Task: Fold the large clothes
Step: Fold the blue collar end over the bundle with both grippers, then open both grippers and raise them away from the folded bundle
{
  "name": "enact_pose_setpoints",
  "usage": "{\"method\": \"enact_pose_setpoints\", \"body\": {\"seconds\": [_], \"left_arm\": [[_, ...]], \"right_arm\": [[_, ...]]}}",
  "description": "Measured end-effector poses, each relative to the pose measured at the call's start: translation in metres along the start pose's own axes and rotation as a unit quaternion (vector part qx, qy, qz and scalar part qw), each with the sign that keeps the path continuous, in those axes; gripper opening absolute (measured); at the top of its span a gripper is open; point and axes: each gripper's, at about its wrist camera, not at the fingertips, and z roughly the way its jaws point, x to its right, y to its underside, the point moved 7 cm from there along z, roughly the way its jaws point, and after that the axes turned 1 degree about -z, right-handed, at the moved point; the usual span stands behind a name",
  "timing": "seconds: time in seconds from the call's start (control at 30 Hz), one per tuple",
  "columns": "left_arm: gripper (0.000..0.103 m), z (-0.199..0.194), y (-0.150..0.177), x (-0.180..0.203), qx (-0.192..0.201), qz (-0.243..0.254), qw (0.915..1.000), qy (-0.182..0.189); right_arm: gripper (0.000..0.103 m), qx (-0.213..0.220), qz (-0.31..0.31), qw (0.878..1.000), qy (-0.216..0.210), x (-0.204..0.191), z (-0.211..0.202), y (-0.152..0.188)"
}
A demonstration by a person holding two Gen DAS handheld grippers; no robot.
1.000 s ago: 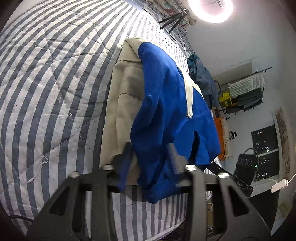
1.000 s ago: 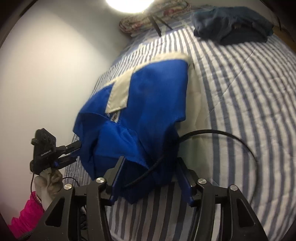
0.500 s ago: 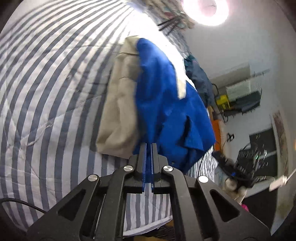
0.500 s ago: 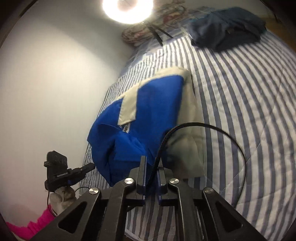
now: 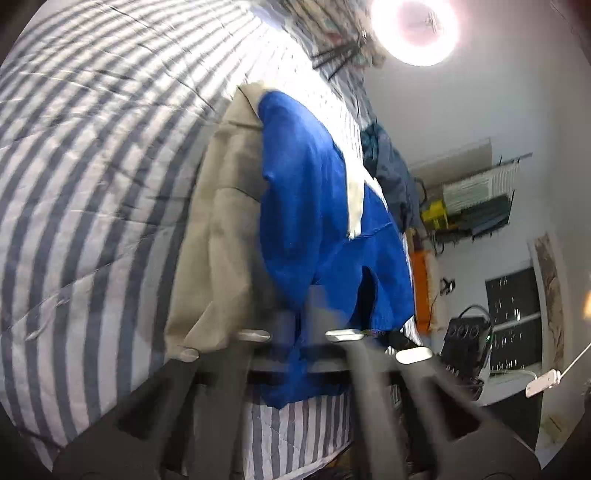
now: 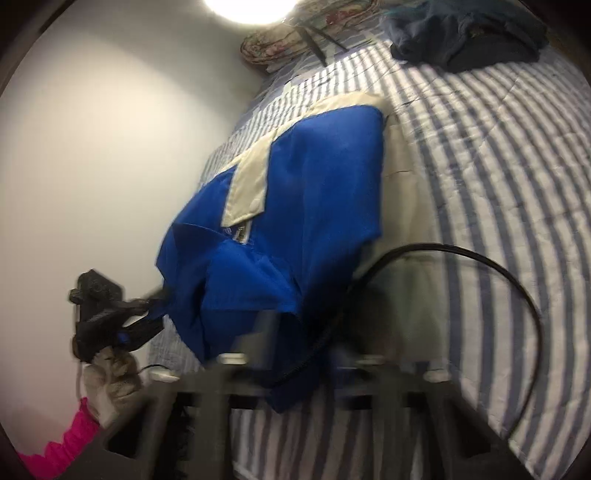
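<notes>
A blue-and-cream jacket [image 5: 314,221] lay bunched near the edge of a striped bed [image 5: 92,166], stretching toward 12 o'clock from both tongs. The left tongs [image 5: 301,314], at 9 o'clock in the right wrist view, were clamped narrow on its blue hem. The right tongs [image 6: 299,332], blurred, had just been closing on blue cloth beside a black cable [image 6: 480,258].

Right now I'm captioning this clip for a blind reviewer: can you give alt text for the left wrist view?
A blue and beige jacket lies on a grey-and-white striped bedspread, its near blue edge pinched in the shut, motion-blurred left hand-held gripper. A ring light glares at the top right.
</notes>
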Motion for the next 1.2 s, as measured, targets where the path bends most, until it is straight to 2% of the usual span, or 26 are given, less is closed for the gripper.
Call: {"method": "enact_pose_setpoints", "body": {"seconds": [0.1,0.2,0.23,0.27,0.33,0.4,0.47,0.53,0.6,0.63,0.73,0.8,0.87,0.93,1.0,1.13,1.2], "left_arm": [[0.000,-0.012,0.006,0.011,0.001,-0.031,0.9985,0.045],[0.000,-0.026,0.016,0.012,-0.002,-0.037,0.9981,0.048],[0.000,-0.024,0.020,0.006,-0.008,-0.041,0.9984,0.037],[0.000,-0.019,0.025,-0.005,-0.017,-0.037,0.9991,0.014],[0.000,-0.004,0.027,-0.030,-0.024,-0.033,0.9985,-0.035],[0.000,0.000,0.026,-0.036,-0.025,-0.049,0.9981,-0.029],[0.000,-0.009,0.027,-0.029,-0.025,-0.021,0.9986,-0.041],[0.000,-0.027,0.027,-0.012,-0.014,0.031,0.9970,-0.070],[0.000,-0.047,0.027,0.002,-0.006,0.062,0.9951,-0.077],[0.000,-0.057,0.025,0.010,0.003,0.079,0.9938,-0.079],[0.000,-0.079,0.011,0.037,0.037,0.144,0.9839,-0.099],[0.000,-0.082,-0.010,0.052,0.058,0.176,0.9754,-0.119],[0.000,-0.079,-0.030,0.062,0.067,0.188,0.9724,-0.122],[0.000,-0.075,-0.049,0.072,0.070,0.198,0.9690,-0.129],[0.000,-0.075,-0.061,0.085,0.075,0.215,0.9651,-0.130],[0.000,-0.098,-0.065,0.117,0.100,0.250,0.9565,-0.113],[0.000,-0.116,-0.059,0.132,0.113,0.258,0.9542,-0.100]], "right_arm": [[0.005,0.015,0.011,1.000,-0.018,-0.005,-0.024,-0.007],[0.003,0.027,0.012,0.999,-0.037,-0.005,-0.049,-0.009],[0.003,0.026,0.021,0.999,-0.038,0.001,-0.049,-0.006],[0.002,0.022,0.025,0.999,-0.028,0.007,-0.045,-0.005],[0.002,-0.004,0.035,0.999,0.021,0.026,-0.023,0.004],[0.003,-0.017,0.018,0.998,0.061,0.032,-0.012,0.009],[0.008,-0.023,0.012,0.998,0.049,0.025,-0.017,0.007],[0.017,-0.017,-0.023,0.998,0.049,0.008,-0.038,-0.001],[0.036,0.000,-0.052,0.997,0.057,-0.009,-0.061,-0.008],[0.038,0.008,-0.070,0.996,0.050,-0.020,-0.075,-0.011],[0.044,0.040,-0.103,0.994,0.013,-0.044,-0.106,-0.019],[0.051,0.067,-0.120,0.990,0.010,-0.056,-0.115,-0.029],[0.053,0.080,-0.151,0.984,0.055,-0.061,-0.115,-0.039],[0.053,0.075,-0.192,0.972,0.116,-0.066,-0.113,-0.048],[0.053,0.062,-0.217,0.965,0.133,-0.074,-0.116,-0.049],[0.053,0.048,-0.236,0.965,0.107,-0.095,-0.147,-0.035],[0.053,0.037,-0.224,0.972,0.064,-0.113,-0.166,-0.022]]}}
